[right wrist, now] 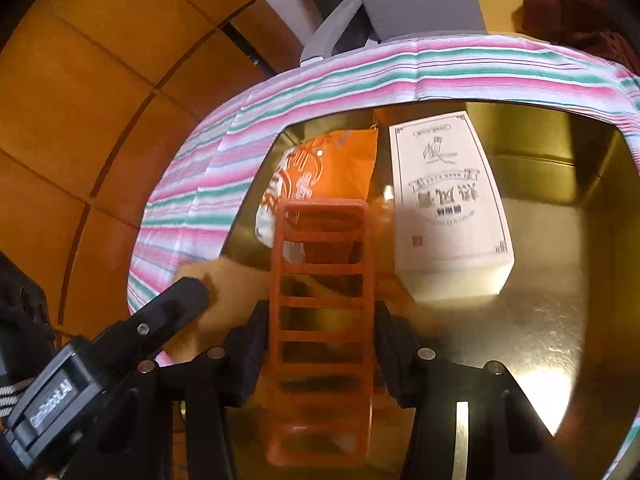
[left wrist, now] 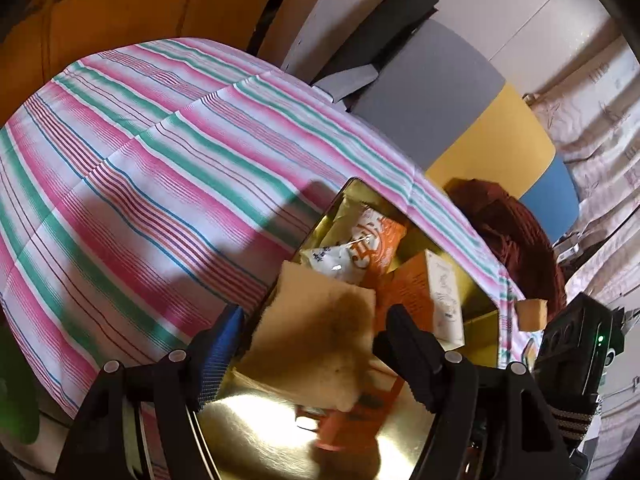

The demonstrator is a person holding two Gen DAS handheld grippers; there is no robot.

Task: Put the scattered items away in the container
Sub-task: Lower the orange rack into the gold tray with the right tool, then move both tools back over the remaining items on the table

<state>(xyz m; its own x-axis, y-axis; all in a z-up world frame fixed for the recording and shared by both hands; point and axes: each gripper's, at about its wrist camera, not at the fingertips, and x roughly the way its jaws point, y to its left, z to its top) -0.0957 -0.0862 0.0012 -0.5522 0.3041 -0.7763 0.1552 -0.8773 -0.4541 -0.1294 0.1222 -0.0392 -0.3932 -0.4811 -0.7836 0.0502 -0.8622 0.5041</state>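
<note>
Right wrist view looks down into the gold tin (right wrist: 560, 264), the container, which sits on the striped tablecloth (right wrist: 280, 92) over the counter and already holds a white printed carton (right wrist: 448, 200) and an orange snack packet (right wrist: 320, 176). Between the right tongs (right wrist: 320, 354) hangs an orange plastic rack (right wrist: 320, 320), slatted like a ladder, its far end over the packet. The pads sit against its two long sides, so I judge it gripped, though motion blur near the pads leaves that a little unsure.

Left wrist view shows the same gold tin (left wrist: 484, 320) from the other side, with a tan felt-like square (left wrist: 316, 328) lying between the fingers of the left tongs (left wrist: 316, 340). Those fingers stand wide and clear of the cloth, so the square is loose, draped partly over the tin's contents.

Main risk: both tools work in one crowded tin. The left tool's finger (right wrist: 188, 292) sits just beside the rack, and a careless pull-out could knock or snag it. The rack, if let go high, could land propped on the packet and carton, not flat, or pin the tan square unevenly. A light grip on open slats may also let it twist.

Around the counter: a grey, yellow and blue chair back (left wrist: 452, 104), a dark red knitted bundle (left wrist: 520, 236) near the tin's far corner, and orange-brown floor tiles (right wrist: 80, 120). A small tan block (left wrist: 532, 312) lies on the cloth just outside the tin, seemingly not yet tidied.
</note>
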